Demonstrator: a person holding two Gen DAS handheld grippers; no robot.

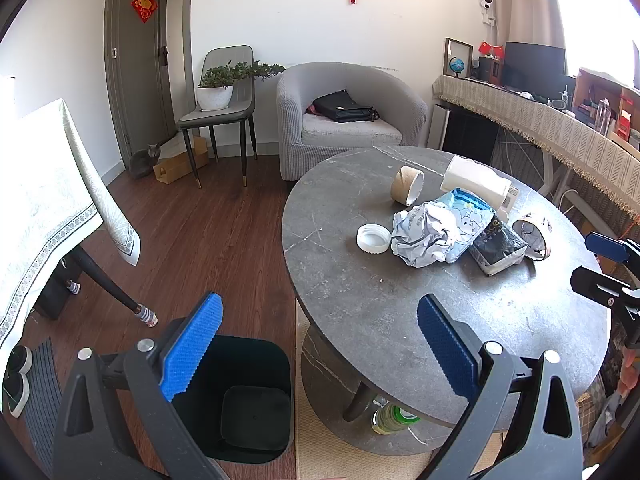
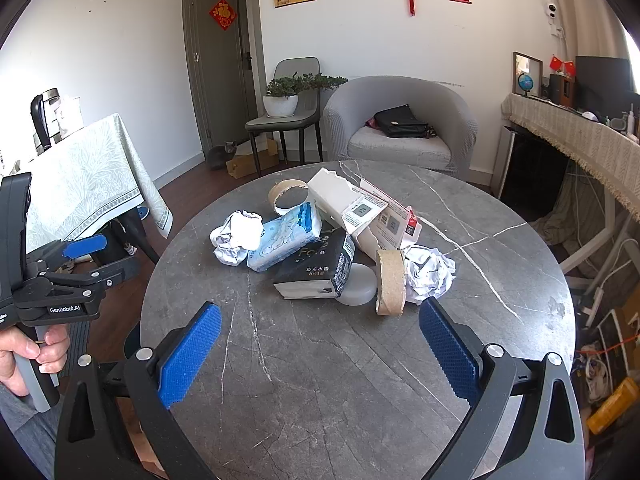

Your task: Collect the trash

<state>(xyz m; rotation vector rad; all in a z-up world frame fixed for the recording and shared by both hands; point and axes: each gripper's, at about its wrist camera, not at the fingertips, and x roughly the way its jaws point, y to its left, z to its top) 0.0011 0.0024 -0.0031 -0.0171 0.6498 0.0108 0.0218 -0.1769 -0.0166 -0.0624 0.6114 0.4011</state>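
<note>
A pile of trash lies on the round grey table (image 2: 320, 380): crumpled paper (image 2: 236, 236), a blue tissue pack (image 2: 284, 240), a black packet (image 2: 316, 268), a white lid (image 2: 360, 284), two cardboard rolls (image 2: 390, 282), another crumpled paper (image 2: 430, 272) and a torn white box (image 2: 340, 200). My right gripper (image 2: 320, 354) is open and empty, just short of the pile. My left gripper (image 1: 320, 350) is open and empty, above the table's left edge and an empty black bin (image 1: 248, 396) on the floor. In the left wrist view the pile (image 1: 440, 232) lies beyond the gripper to the right.
A grey armchair (image 2: 400, 128) with a black bag, a chair with a potted plant (image 2: 282, 100) and a cat (image 2: 220, 154) are behind the table. A clothed table (image 2: 88, 184) stands left, a long desk (image 2: 580, 148) right. A bottle (image 1: 394, 418) lies under the round table.
</note>
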